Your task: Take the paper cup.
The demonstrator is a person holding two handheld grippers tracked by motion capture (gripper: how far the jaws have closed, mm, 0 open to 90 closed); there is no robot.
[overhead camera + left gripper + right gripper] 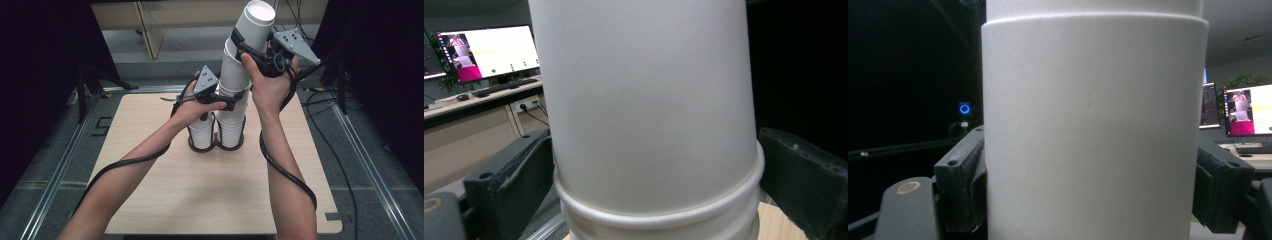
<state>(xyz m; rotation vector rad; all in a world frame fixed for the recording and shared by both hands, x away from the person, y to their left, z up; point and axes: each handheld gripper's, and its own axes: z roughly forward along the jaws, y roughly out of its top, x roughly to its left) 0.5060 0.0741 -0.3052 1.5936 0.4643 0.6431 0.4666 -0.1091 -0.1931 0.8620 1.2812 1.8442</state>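
Two stacks of white paper cups stand in a dark holder (pixel 215 146) on the wooden table (pixel 200 200): a short left stack (pixel 201 134) and a tall right stack (pixel 231 122). My left gripper (pixel 234 101) is shut on the tall stack at mid height; its jaws press both sides of the stack (pixel 649 100) just above a rolled rim. My right gripper (pixel 246 44) is shut on the top cup (pixel 256 22), which leans to the right, its base still nested in the cup below. That cup (pixel 1093 125) sits between the right gripper's fingers (pixel 960 175).
Metal rails (pixel 65 165) run along both sides of the table, with dark curtains beyond. A cable (pixel 285 175) trails along each forearm. Lit monitors (pixel 489 52) and desks stand in the background. Bare tabletop lies in front of the holder.
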